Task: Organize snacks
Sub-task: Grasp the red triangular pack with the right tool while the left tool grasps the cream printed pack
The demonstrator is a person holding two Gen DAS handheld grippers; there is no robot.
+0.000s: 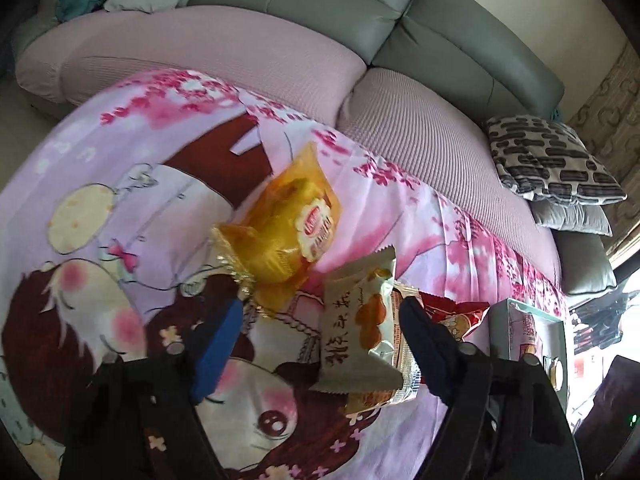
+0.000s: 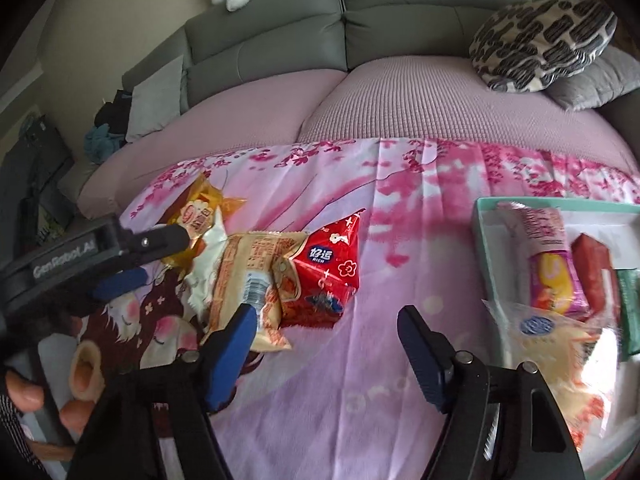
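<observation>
Now the snacks lie in a little heap on the pink picture cloth (image 2: 360, 380), near the sofa (image 2: 400, 92). In the heap are a yellow packet (image 1: 288, 232), a pale cookie packet (image 1: 360, 320) and a red packet (image 2: 328, 272). Off to the right side sits a green box (image 2: 482, 240) with a few snacks already inside it.

From its own camera, the left gripper (image 1: 320, 340) has its fingers spread wide, one on each side of the pale cookie packet. It is not squeezing anything yet. The right gripper (image 2: 328, 340) is spread wide too and holds nothing. It hangs over the cloth between the heap and the box.

What could go wrong? The packets lie on top of each other, so the left fingers might pinch two at once, or catch only a thin edge. Then a packet could slip out and drop. These bags are puffy and slippery. Also, the two grippers are close together by the heap, so they could bump.
</observation>
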